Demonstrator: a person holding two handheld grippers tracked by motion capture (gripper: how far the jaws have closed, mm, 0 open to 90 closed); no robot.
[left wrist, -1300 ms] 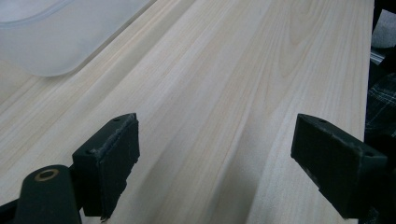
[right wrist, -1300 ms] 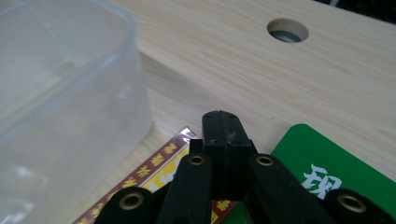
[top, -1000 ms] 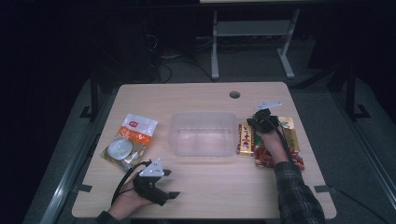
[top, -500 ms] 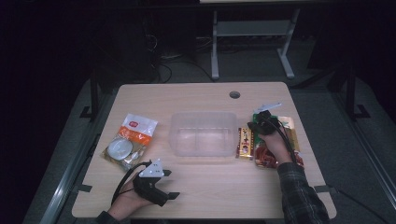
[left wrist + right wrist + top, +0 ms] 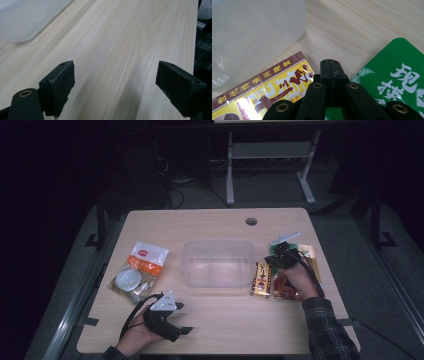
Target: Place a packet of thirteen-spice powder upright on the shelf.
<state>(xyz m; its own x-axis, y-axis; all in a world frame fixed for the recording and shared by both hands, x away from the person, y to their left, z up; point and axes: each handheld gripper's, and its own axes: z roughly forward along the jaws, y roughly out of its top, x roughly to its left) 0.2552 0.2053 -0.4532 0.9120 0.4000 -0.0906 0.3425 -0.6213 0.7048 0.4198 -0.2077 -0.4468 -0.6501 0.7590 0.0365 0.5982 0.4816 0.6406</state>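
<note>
A clear plastic container [image 5: 217, 262] stands at the table's middle. Right of it lie a yellow-and-red snack packet [image 5: 262, 279], a green packet [image 5: 296, 241] and a red packet [image 5: 285, 291]. My right gripper [image 5: 278, 254] hovers low over these packets. Its jaws are shut, with nothing seen between them. In the right gripper view its tips [image 5: 333, 62] sit over the gap between the yellow packet [image 5: 269, 85] and the green packet [image 5: 397, 75]. My left gripper [image 5: 175, 317] rests near the front left edge, open wide [image 5: 115, 80] over bare wood.
An orange-and-white packet [image 5: 140, 272] with a round white item lies at the left of the table [image 5: 210, 225]. A cable hole [image 5: 251, 221] is at the back right. The container's corner [image 5: 20, 20] shows ahead of the left gripper, with a plaid sleeve [image 5: 203, 50] at the right.
The right gripper has shifted very slightly over the packets. The left gripper has not moved.
</note>
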